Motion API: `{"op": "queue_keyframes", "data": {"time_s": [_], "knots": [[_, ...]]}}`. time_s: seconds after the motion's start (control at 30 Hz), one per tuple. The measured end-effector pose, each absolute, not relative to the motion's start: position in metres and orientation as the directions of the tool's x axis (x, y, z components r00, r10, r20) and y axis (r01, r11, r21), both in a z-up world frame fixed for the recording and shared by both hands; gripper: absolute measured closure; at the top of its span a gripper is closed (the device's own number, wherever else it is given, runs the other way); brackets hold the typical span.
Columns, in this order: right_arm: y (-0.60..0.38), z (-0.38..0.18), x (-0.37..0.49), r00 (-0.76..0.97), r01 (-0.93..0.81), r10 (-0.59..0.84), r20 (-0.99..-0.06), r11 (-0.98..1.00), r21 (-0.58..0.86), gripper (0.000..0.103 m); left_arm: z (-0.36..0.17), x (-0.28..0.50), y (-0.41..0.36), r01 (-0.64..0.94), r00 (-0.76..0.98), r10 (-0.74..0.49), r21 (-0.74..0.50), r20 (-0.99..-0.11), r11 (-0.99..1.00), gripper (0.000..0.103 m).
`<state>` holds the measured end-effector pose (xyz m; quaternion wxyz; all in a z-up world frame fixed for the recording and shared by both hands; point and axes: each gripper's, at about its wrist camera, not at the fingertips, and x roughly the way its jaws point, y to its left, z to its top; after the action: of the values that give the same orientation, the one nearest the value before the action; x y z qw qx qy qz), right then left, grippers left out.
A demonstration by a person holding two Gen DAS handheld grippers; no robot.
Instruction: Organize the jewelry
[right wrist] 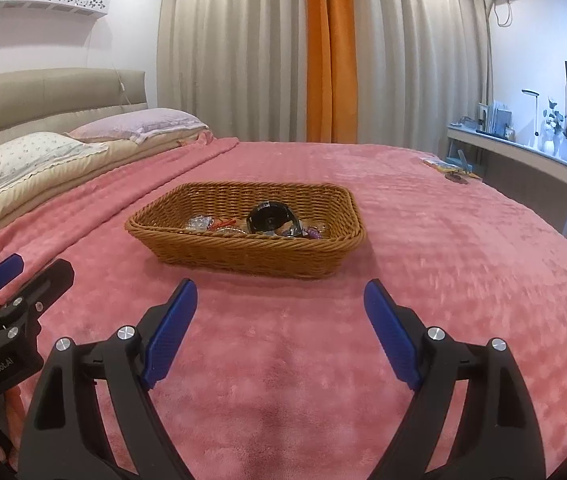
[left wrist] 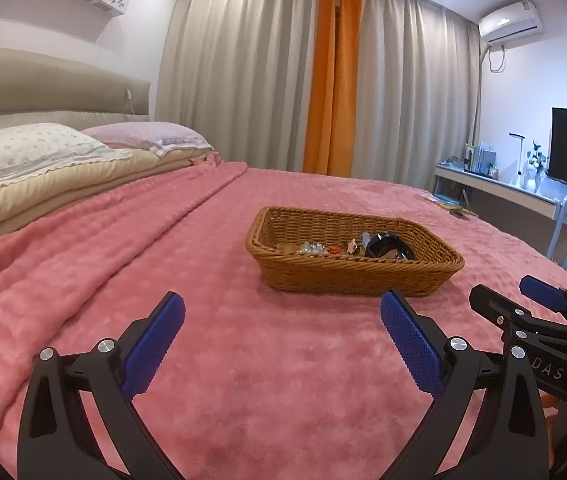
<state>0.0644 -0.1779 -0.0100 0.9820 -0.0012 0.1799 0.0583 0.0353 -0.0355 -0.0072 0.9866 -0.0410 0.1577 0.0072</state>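
Ahead of your right gripper (right wrist: 279, 300), beyond its spread fingertips, sits the wicker basket (right wrist: 243, 256) on the pink blanket (right wrist: 283, 360). Your jaws stand wide apart with nothing but blanket between the blue pads (right wrist: 171, 332). Inside the basket, past the near wall, you can see a round black case (right wrist: 269, 218) tilted up toward you, with small pieces of jewelry (right wrist: 211, 225) lying to its left and a few more at its right; they are too small to tell apart.

From your left gripper (left wrist: 283, 316), the same basket (left wrist: 347, 276) lies ahead and slightly to the right, close to the tip of the right-hand finger. That gripper is also spread wide and holds nothing. The right gripper (left wrist: 539, 300) shows just beside it on the right, both hovering low over the blanket (left wrist: 243, 380) short of the basket.

Far off to the left of both tools lie the pillows (right wrist: 23, 160); curtains (right wrist: 243, 40) hang behind the bed.
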Motion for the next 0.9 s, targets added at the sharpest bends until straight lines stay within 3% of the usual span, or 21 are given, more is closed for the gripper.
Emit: {"op": "queue_keyframes", "data": {"time_s": [0.9], "knots": [[-0.1883, -0.0109, 0.0715, 0.918, -0.113, 0.132, -0.374, 0.991, 0.071, 0.022, -0.0090, 0.0389, -0.0376, -0.021, 0.946, -0.006, -0.080, -0.325, 0.997, 0.008]]}}
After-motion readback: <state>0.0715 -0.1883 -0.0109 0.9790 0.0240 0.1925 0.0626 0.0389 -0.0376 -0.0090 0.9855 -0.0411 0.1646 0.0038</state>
